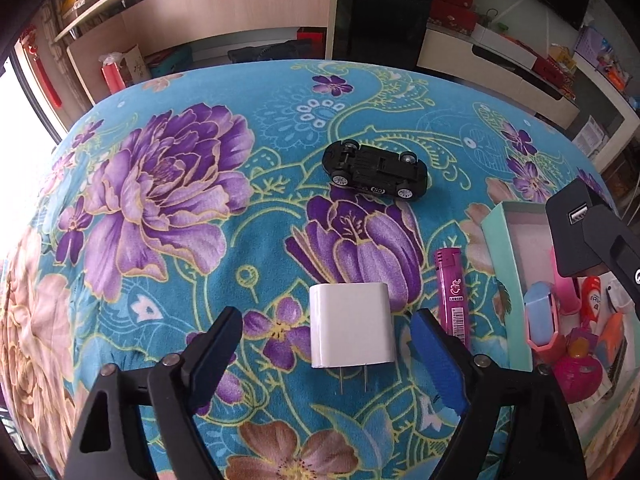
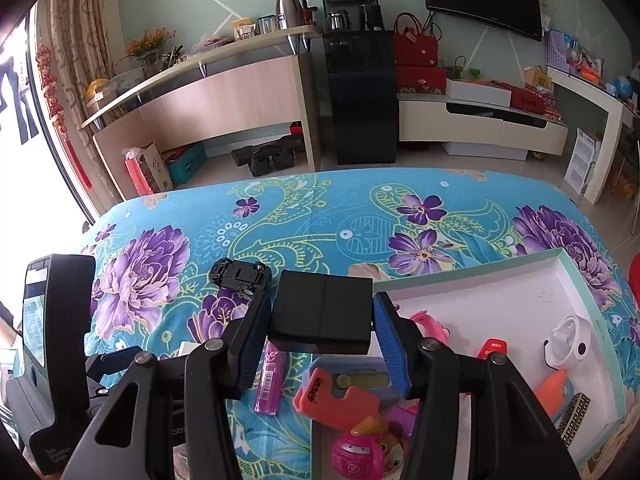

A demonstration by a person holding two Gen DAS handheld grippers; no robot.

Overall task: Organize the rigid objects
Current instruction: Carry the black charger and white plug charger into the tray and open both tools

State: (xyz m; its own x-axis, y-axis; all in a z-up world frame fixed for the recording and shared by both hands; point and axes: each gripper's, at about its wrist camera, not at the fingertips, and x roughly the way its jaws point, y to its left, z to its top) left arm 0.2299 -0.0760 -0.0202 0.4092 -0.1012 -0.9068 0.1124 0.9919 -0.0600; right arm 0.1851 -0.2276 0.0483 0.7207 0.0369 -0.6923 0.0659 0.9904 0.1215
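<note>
While the left claw (image 1: 324, 344) stood with its two blue-padded fingers apart on either side of a white cube-shaped plastic wall charger (image 1: 350, 325), neither pad touched it; the charger lay flat on the floral turquoise cloth of the tabletop (image 1: 168, 264) with its two metal prongs pointing back toward the camera. Just right of the charger, beside the right-hand pad, lay a slim magenta plastic lighter (image 1: 454, 294) with a barcode label. Right of the lighter sat the mint-green shallow cardboard box with a white inside (image 1: 505, 256), holding a heap of small things: a pink round toy (image 1: 578, 372), an orange plastic clip (image 2: 334, 398), a red tube (image 2: 493, 349) and a white ear-shaped piece (image 2: 568, 338). Farther out on the cloth, well apart from the charger, a black toy car (image 1: 376, 169) lay tipped over with its underside and wheels showing.

From the right wrist view, the right claw (image 2: 322, 320) was clamped on a black rectangular plastic power adapter (image 2: 323, 312), both pads pressing its sides, held clear of the cloth above the near left corner of the box. From the left wrist view the same adapter showed a USB port in its end face. Beyond the tabletop stood a pale wooden shelf unit (image 2: 224, 92) and a dark cabinet (image 2: 360, 96).
</note>
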